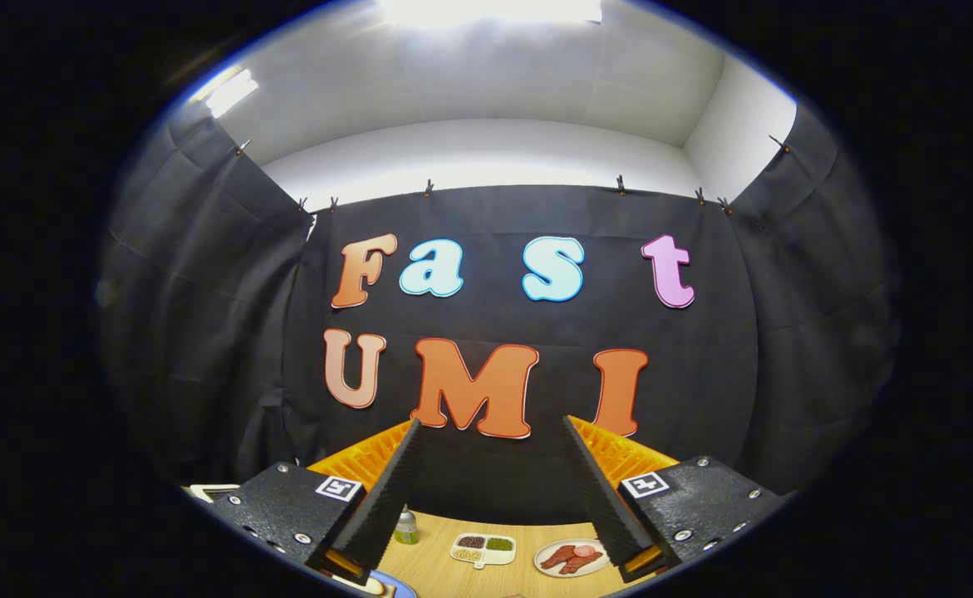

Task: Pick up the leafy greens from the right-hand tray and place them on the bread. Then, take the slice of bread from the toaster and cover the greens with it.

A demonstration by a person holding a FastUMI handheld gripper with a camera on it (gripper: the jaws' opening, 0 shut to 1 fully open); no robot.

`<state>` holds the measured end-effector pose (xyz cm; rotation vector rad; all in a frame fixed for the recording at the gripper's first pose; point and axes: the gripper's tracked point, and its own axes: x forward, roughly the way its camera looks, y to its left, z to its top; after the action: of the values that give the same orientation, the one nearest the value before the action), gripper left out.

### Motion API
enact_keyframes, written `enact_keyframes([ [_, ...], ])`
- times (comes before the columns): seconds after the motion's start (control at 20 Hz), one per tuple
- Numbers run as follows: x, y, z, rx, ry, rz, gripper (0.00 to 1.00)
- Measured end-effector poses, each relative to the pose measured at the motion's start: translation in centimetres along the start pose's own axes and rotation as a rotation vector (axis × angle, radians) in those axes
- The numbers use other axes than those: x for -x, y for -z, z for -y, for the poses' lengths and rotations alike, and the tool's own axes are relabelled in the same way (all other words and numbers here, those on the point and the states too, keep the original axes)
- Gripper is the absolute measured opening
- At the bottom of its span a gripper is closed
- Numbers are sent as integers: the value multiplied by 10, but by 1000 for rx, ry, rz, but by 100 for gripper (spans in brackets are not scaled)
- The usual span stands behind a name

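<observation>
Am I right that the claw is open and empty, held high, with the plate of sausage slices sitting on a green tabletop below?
Nearly. The gripper view shows the claw open with nothing between its fingers, and the plate of sausage slices lies below, but the tabletop is light wood, not green.

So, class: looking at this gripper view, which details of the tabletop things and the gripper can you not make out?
- Plate: reddish food on it is too small to identify, and a finger covers its near side.
- Divided dish: dark, green and pale fillings, too small to name.
- Small bottle: partly behind the other finger.
- Blue-rimmed item: cut off below the fingers.
- Gripper: open, holding nothing.
</observation>
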<state>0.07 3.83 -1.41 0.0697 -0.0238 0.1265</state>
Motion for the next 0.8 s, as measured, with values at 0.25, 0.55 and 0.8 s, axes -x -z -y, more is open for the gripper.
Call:
enact_keyframes([
  [0.25, 3, -4, 0, -1, 12, 10, 98],
  [0.55, 6, -6, 8, 9, 49, 23, 98],
  [0.8, 7, -7, 9, 21, 63, 26, 98],
])
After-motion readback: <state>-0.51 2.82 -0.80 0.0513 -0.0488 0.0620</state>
